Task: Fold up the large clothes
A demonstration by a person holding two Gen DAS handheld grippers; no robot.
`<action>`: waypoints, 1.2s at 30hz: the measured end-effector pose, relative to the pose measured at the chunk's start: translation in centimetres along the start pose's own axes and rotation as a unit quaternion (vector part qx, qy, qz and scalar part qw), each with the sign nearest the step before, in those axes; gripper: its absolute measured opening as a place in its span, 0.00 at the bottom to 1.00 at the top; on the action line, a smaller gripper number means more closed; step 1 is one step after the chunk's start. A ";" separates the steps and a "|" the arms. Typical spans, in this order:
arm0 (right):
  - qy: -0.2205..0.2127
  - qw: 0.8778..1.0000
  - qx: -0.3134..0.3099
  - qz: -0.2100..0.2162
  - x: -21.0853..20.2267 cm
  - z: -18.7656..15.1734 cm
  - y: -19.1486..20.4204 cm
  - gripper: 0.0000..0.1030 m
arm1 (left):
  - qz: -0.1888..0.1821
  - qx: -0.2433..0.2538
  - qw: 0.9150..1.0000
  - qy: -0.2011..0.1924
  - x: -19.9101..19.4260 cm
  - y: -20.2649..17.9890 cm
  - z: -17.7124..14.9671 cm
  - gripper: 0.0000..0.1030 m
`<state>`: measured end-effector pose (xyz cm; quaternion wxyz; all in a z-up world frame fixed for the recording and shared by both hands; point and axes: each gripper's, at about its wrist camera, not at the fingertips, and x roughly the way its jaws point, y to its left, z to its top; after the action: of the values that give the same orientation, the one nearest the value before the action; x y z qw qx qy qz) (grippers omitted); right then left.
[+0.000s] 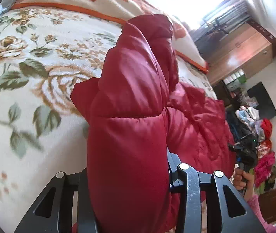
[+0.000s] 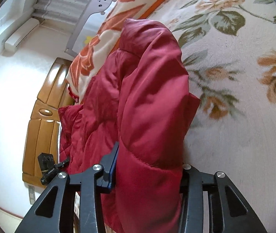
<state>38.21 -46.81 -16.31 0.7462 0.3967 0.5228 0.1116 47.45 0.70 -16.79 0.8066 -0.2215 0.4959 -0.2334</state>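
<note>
One red padded jacket (image 1: 130, 101) is the only garment being worked on. It is a puffy, quilted piece with a smooth, slightly shiny shell, stitched across in horizontal seams that divide it into fat panels, and its colour runs from deep crimson in the folds to a brighter pinkish red where the window light catches it. It lies on a bed, over a cream floral blanket (image 1: 31, 62) printed with tan roses and grey-green leaves.

In the left wrist view, a thick roll of the jacket rises between the two black fingers of the left gripper (image 1: 130, 176), which is closed down on it, the padding bulging out above and hiding the left finger's inner face. To the right of that roll the rest of the jacket spreads flat and crumpled toward the bed's edge. Beyond it, at the far right, a hand (image 1: 239, 178) grips the handle of the other tool, and a heap of mixed clothes (image 1: 262, 139) sits on the floor below a wooden cabinet (image 1: 240, 52).

In the right wrist view, a wooden headboard (image 2: 41, 126) stands at the left against a white wall, with the other tool's black body just in front of it. Next comes the loose, rumpled body of the jacket, then a second thick fold standing up between the two fingers of the right gripper (image 2: 147, 172), which is likewise clamped on the padding. The blanket fills the right side. A second blanket (image 2: 122, 5), with big orange flowers, lies beyond the jacket.
</note>
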 end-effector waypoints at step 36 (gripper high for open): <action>-0.010 1.000 0.002 -0.001 -8.2 -19.2 -0.9 0.42 | 0.010 0.004 1.000 -0.016 -14.9 1.8 -20.3 0.39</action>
<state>17.84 -43.01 -13.94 0.7508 0.3989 0.5158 0.1057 23.42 8.44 -15.78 0.8175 -0.2170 0.4845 -0.2232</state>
